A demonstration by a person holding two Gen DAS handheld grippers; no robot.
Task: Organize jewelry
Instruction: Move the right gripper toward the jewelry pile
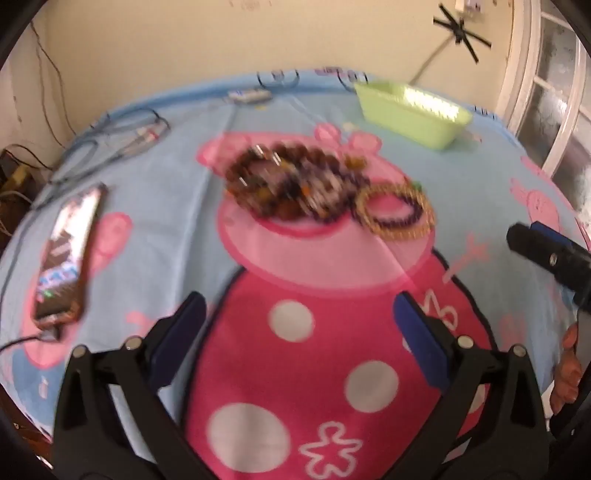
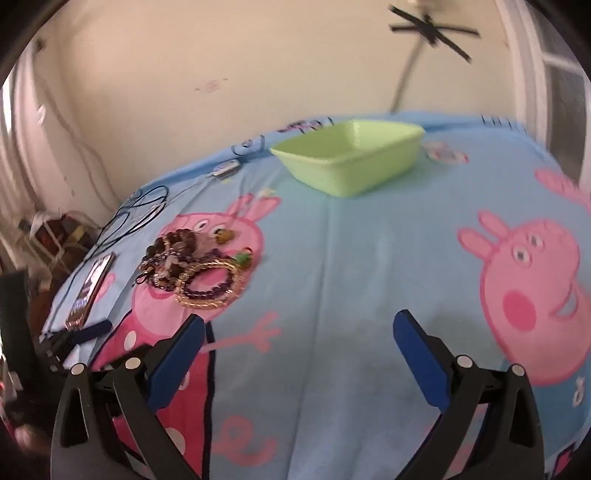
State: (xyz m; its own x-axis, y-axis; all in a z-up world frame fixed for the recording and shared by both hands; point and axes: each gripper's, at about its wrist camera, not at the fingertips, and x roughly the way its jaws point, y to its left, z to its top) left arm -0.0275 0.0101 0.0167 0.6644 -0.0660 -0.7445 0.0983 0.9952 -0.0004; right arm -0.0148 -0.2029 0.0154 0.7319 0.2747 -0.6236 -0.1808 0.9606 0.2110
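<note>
Left wrist view: your left gripper and right gripper both gape wide, holding nothing. Tangled pile of beaded bracelets and gold chains lies ahead of your left fingertips, untouched; light-green plastic tray sits well beyond. Approach step: next, straddle one bracelet and close.

Cream wall, plain, faintly marked. Black tape cross fixed a pale cable high on it. White-framed window stood at right, glass frosted, admitting daylight. Surface covered by light-blue cartoon-pig cloth. Dark cables hung down wall at left; cluttered shelf stood beneath.
</note>
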